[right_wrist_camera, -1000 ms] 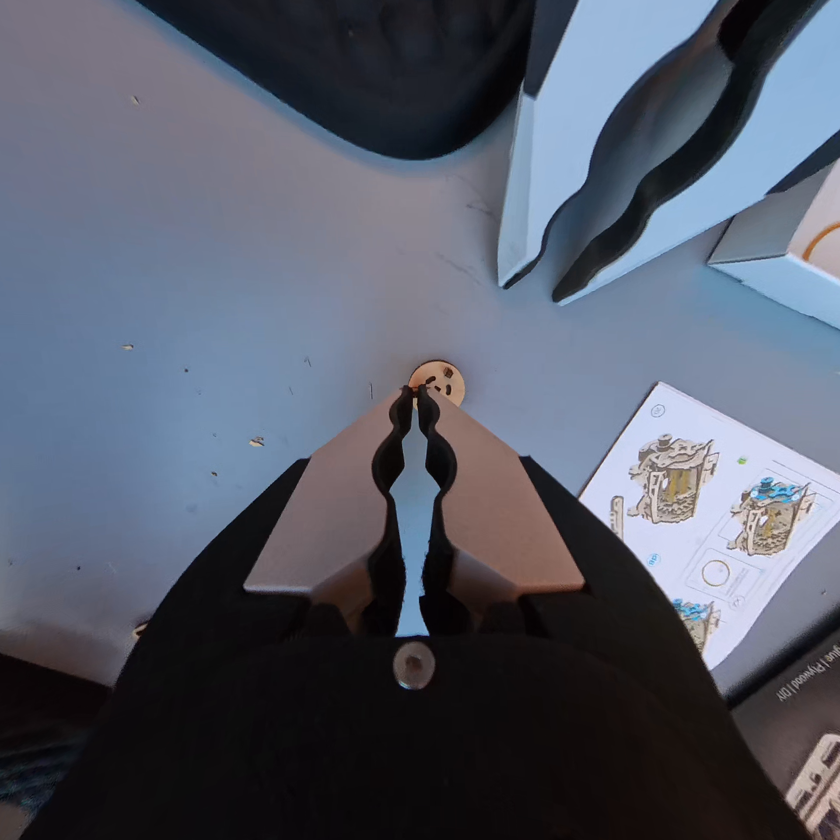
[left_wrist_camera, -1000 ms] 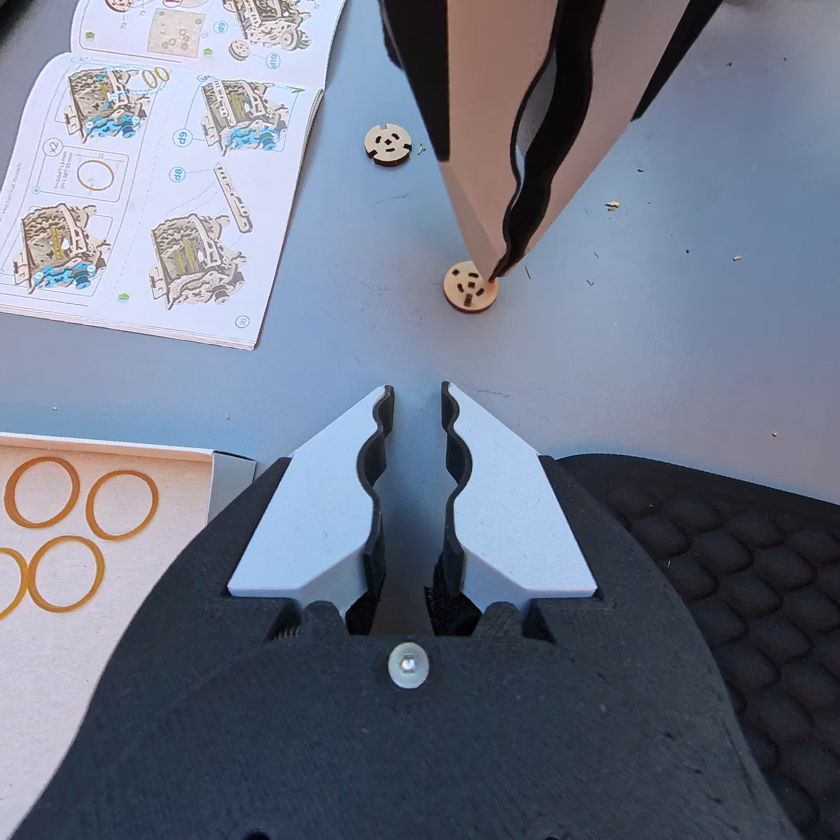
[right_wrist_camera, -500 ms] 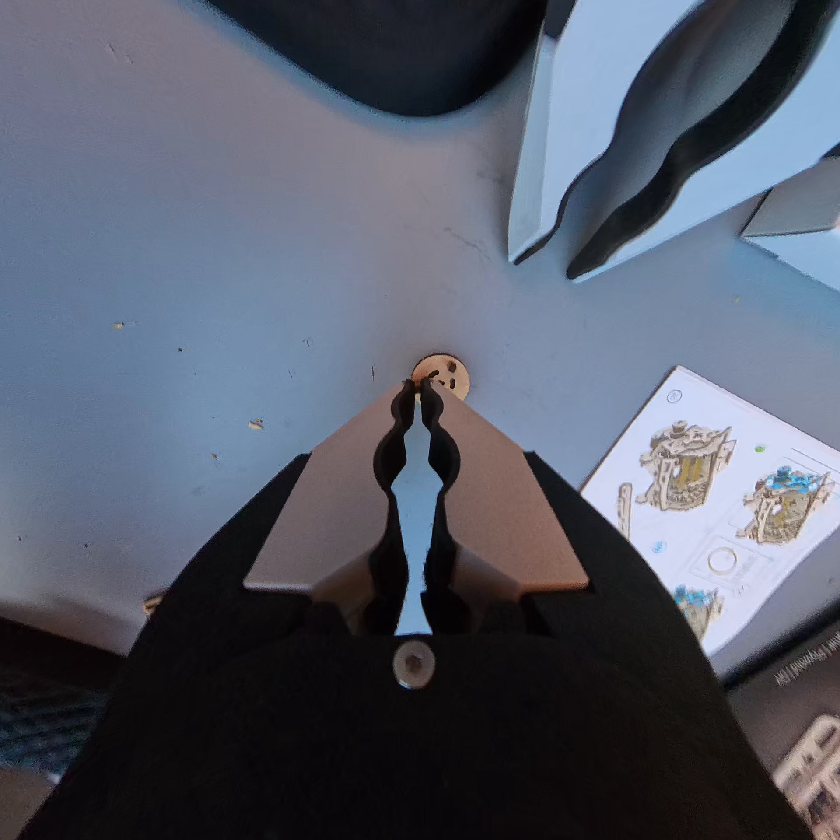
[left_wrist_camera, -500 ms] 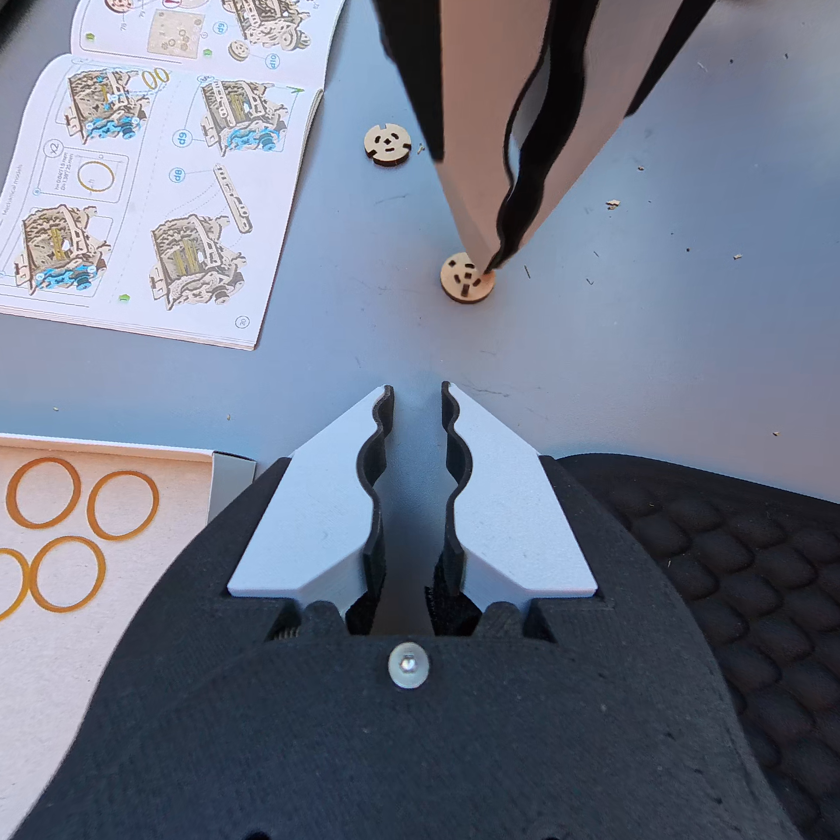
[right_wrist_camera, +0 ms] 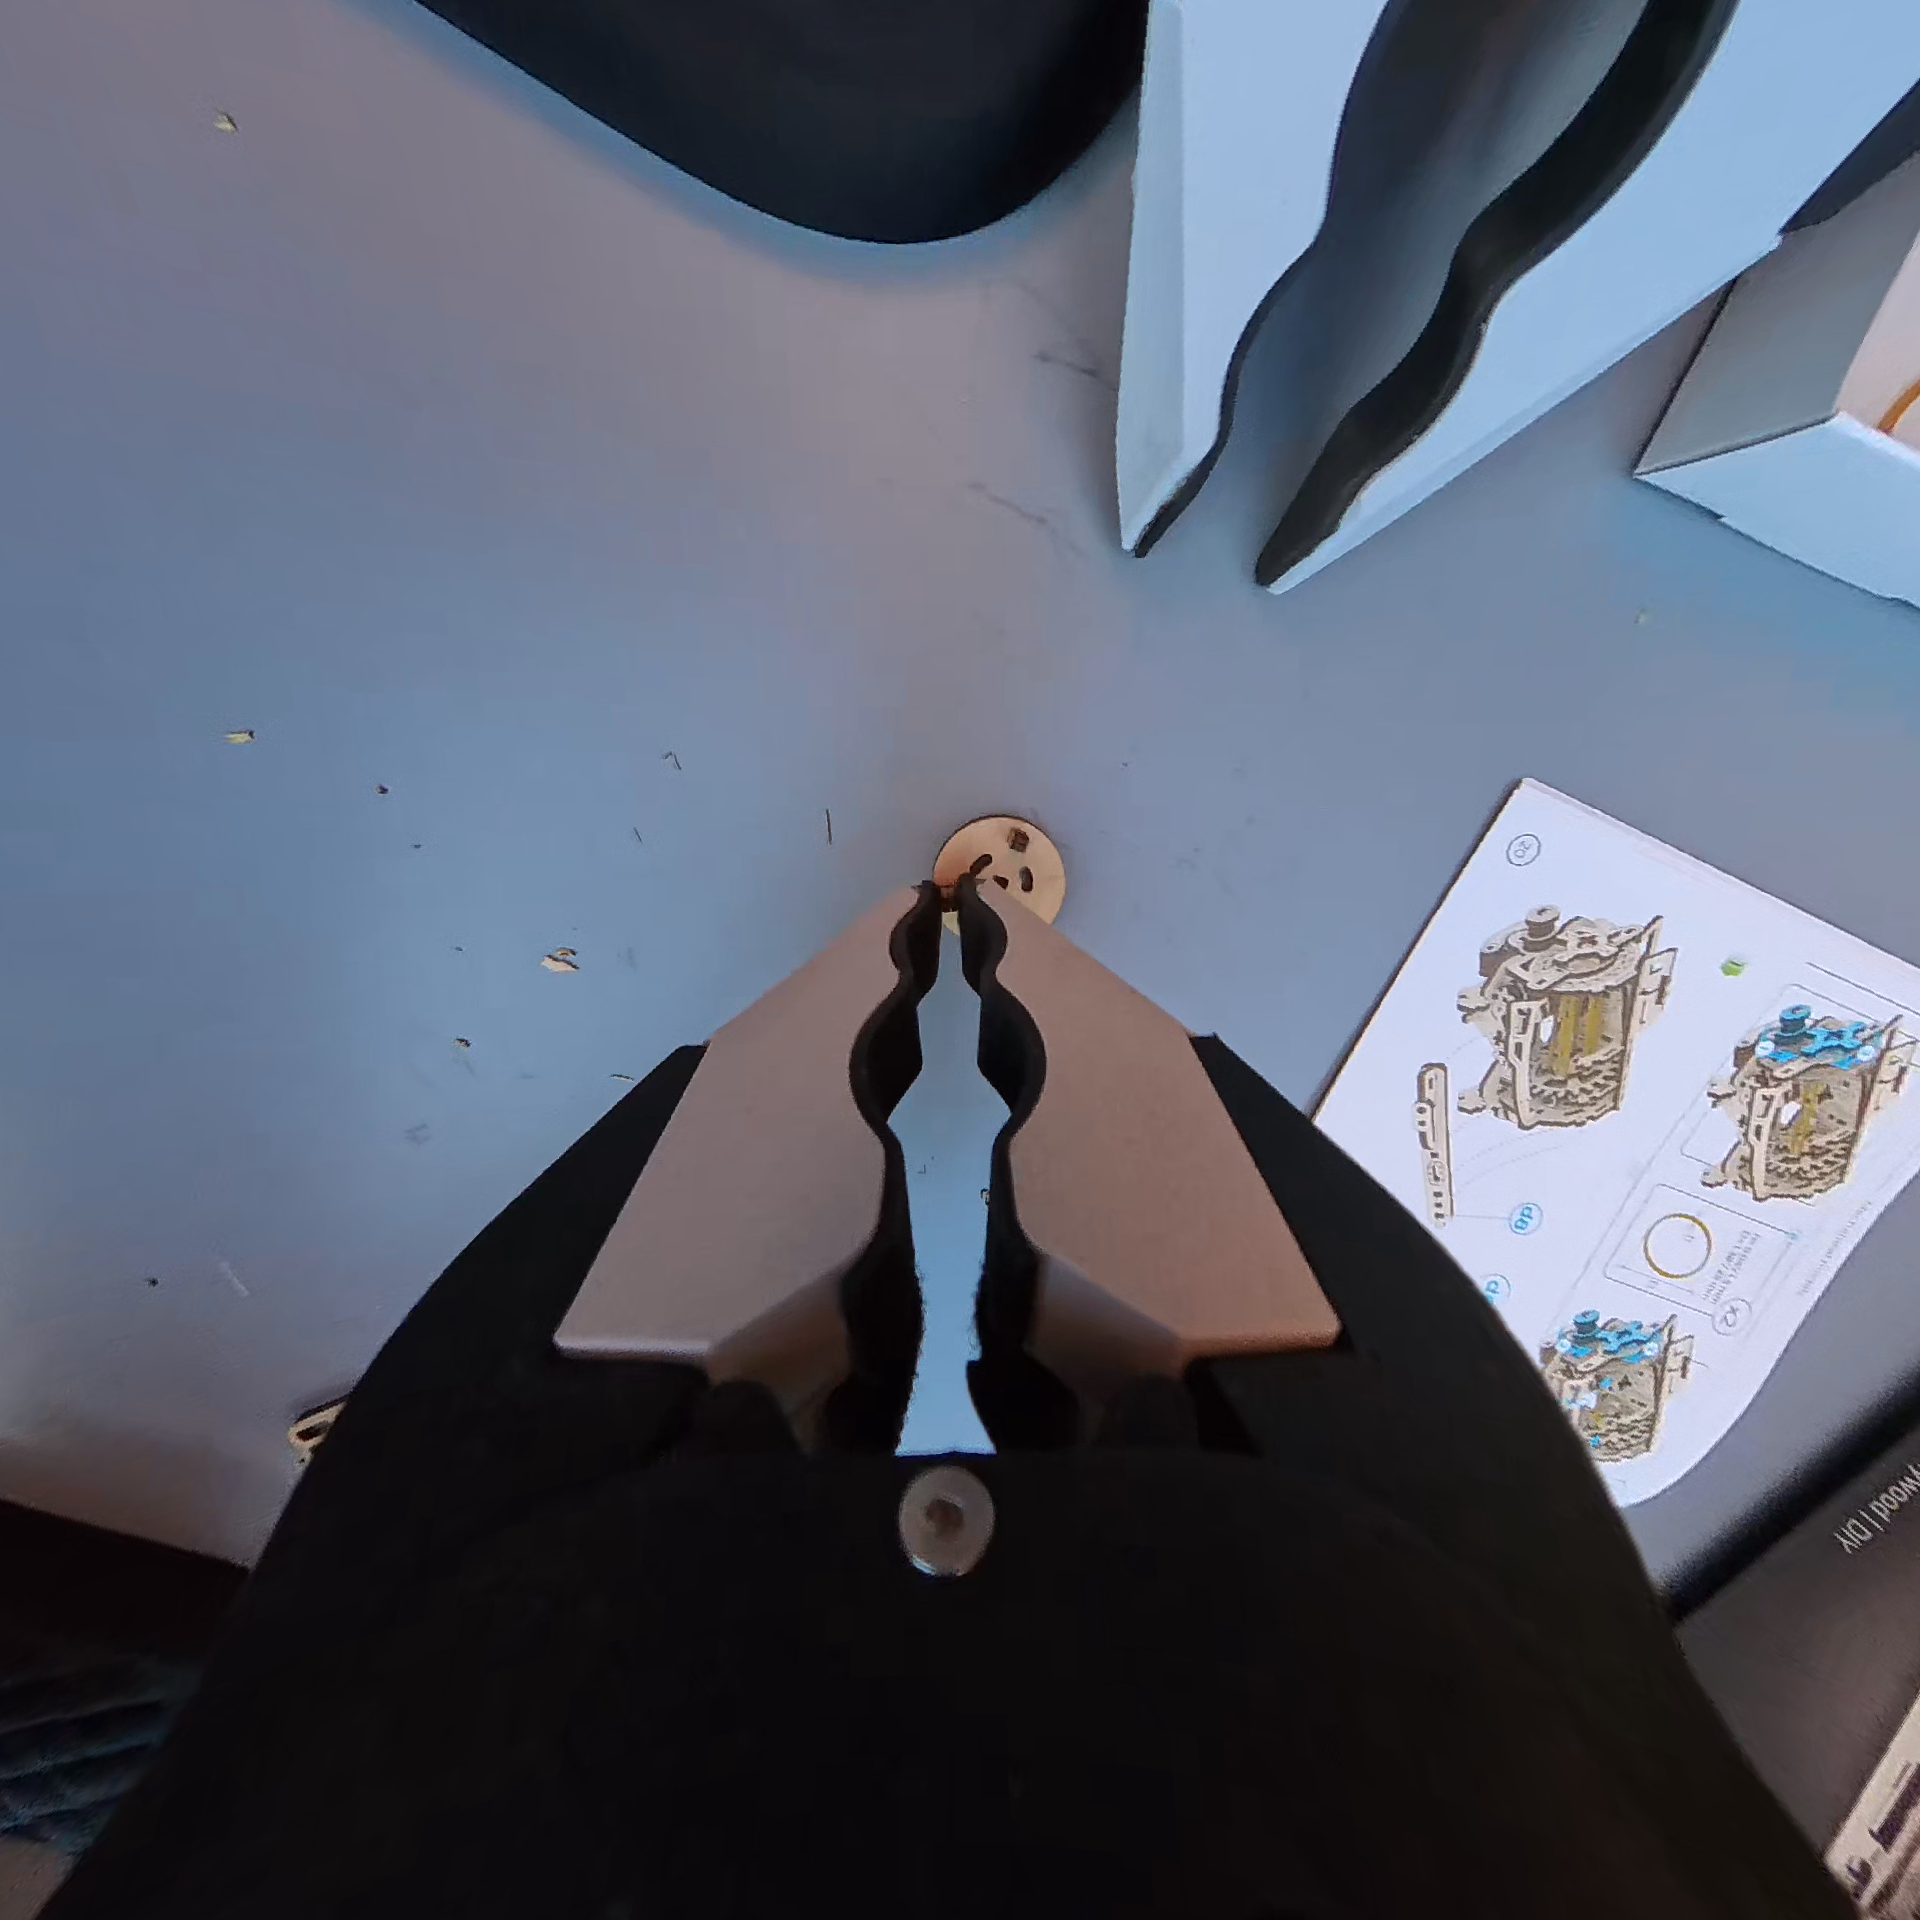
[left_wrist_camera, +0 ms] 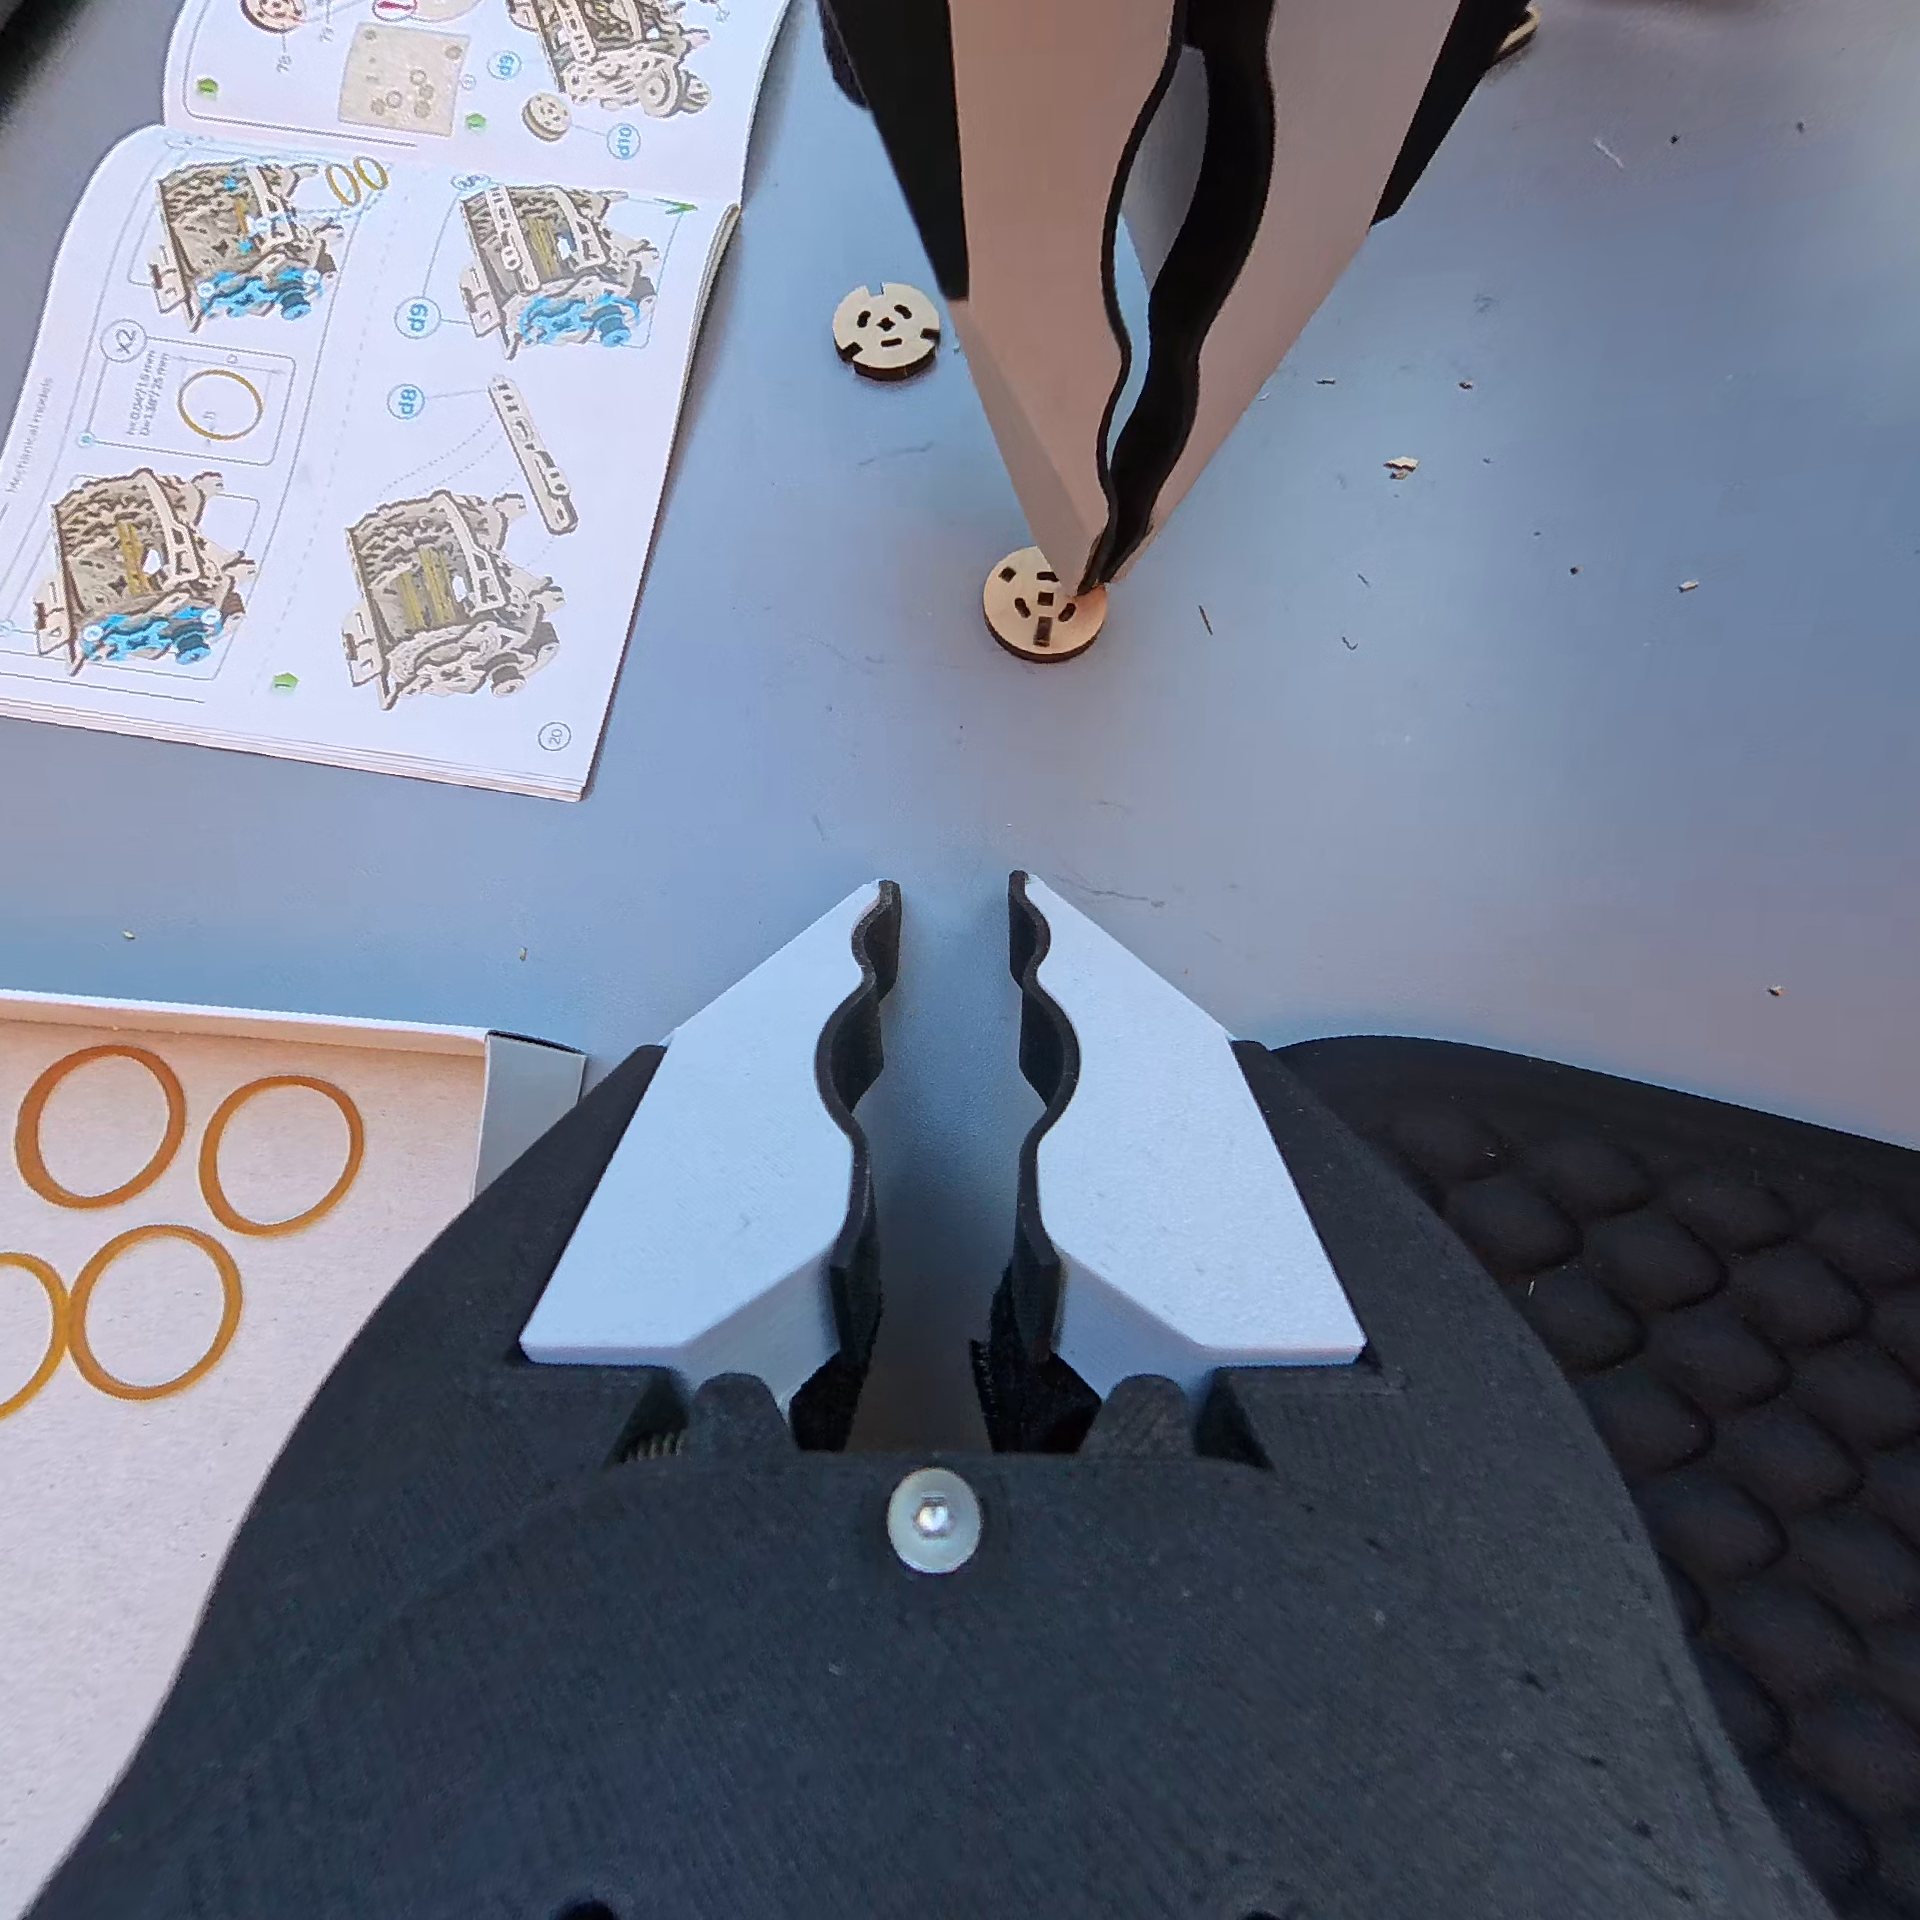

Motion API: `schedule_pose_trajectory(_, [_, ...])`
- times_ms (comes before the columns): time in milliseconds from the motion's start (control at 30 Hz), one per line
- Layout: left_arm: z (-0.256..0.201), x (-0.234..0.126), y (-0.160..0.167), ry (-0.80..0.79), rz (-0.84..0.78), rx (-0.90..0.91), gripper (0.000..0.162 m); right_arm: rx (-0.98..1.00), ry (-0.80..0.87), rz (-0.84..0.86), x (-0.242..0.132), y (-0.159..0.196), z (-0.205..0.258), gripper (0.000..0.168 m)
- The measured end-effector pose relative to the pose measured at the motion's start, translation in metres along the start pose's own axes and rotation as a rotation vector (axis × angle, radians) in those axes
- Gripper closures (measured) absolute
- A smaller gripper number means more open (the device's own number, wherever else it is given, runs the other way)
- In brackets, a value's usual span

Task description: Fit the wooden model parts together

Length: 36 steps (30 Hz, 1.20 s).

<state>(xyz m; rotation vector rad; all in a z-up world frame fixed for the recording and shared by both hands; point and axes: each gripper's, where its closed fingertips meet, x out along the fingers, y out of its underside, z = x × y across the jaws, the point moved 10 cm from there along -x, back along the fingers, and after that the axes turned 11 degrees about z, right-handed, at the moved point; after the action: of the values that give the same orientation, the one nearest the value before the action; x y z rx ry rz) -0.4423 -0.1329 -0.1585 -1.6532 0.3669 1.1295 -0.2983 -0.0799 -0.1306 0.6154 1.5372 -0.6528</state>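
rubber bands: four tan loops on a pale card, far left of left wrist view, untouched.
booklet: open, upper left on the grey table; pages carry model drawings and small print, wording left out.
notched disc: small round wooden part with edge notches and cut-outs, flat on table, just right of booklet, apart from everything.
left gripper: jaws parted, nothing between, hovering low over bare table in front of a black textured pad.
slotted disc: round plywood part with several small slots, flat on table, centre of scene, well ahead of left gripper.
right gripper: tips nearly together, pinching or pressing at the near rim of the slotted disc; whether something tiny sits between the tips is too small to tell.
handling (judged): thin laser-cut ply, very light, stiff, brittle at slots; likely to skate on smooth table if pushed sideways.
grip point (judged): across the outer rim, away from slots; flat lie leaves little edge, so tipping it up first looks needed.
writing: dark box at lower right of right wrist view bears print, not repeated.
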Motion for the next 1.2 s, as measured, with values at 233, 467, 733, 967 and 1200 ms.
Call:
schedule_pose_trajectory(233, [0.000, 0.000, 0.000, 0.004, -0.001, -0.004, 0.142, 0.014, 0.028, -0.070, -0.016, 0.009, -0.001, 0.160])
schedule_pose_trajectory(467, [0.000, 0.000, 0.000, 0.004, -0.001, -0.005, 0.143, -0.055, 0.066, -0.003, -0.006, 0.001, 0.003, 0.161])
schedule_pose_trajectory(733, [0.000, 0.000, 0.000, 0.004, 0.000, -0.005, 0.143, -0.047, 0.042, 0.005, -0.003, -0.001, 0.000, 0.157])
schedule_pose_trajectory(967, [0.000, 0.000, 0.000, 0.003, 0.001, -0.005, 0.143, -0.021, 0.029, -0.001, -0.002, -0.001, -0.001, 0.160])
schedule_pose_trajectory(1200, [0.000, 0.000, 0.000, 0.004, 0.000, -0.006, 0.143, -0.029, 0.046, -0.021, -0.003, -0.001, -0.001, 0.167])
